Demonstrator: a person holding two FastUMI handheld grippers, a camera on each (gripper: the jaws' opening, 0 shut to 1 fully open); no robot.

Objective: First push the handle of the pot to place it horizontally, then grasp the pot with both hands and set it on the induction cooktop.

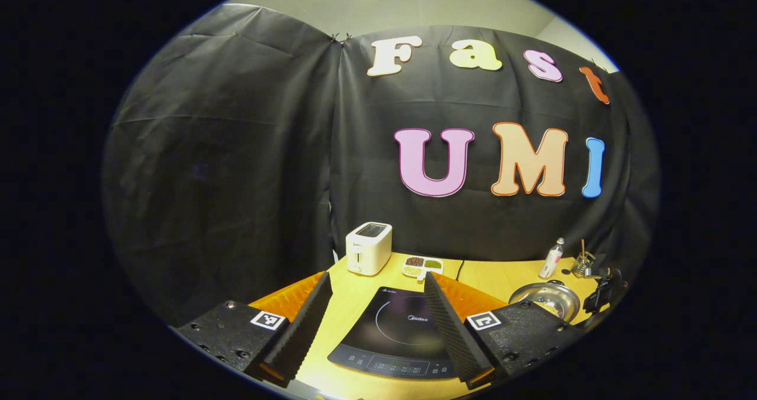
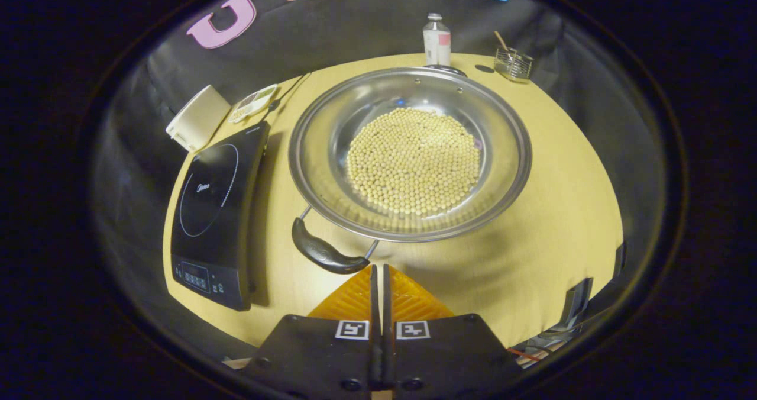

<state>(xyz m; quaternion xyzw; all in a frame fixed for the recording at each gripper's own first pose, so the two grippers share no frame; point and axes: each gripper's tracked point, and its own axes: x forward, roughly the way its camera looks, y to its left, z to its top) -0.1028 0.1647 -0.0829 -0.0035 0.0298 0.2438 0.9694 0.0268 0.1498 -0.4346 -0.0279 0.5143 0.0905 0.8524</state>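
The pot (image 2: 409, 151), full of beans, sits right of the cooktop (image 2: 216, 210), its near handle (image 2: 325, 251) just ahead of your right gripper (image 2: 379, 270). You hold those fingers pressed together, probably for pushing the handle. Your left gripper (image 1: 374, 287) waits spread wide above the cooktop, gripping nothing.

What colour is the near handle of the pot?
Black, clearest in the right gripper view: handle of the pot.

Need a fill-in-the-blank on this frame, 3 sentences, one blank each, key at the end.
1. The right gripper, just short of the pot's black handle, has its fingers ____.
2. The pot holds a layer of small pale ____.
3. The left gripper, fingers apart, hovers over the induction ____.

Missing words: shut; beans; cooktop
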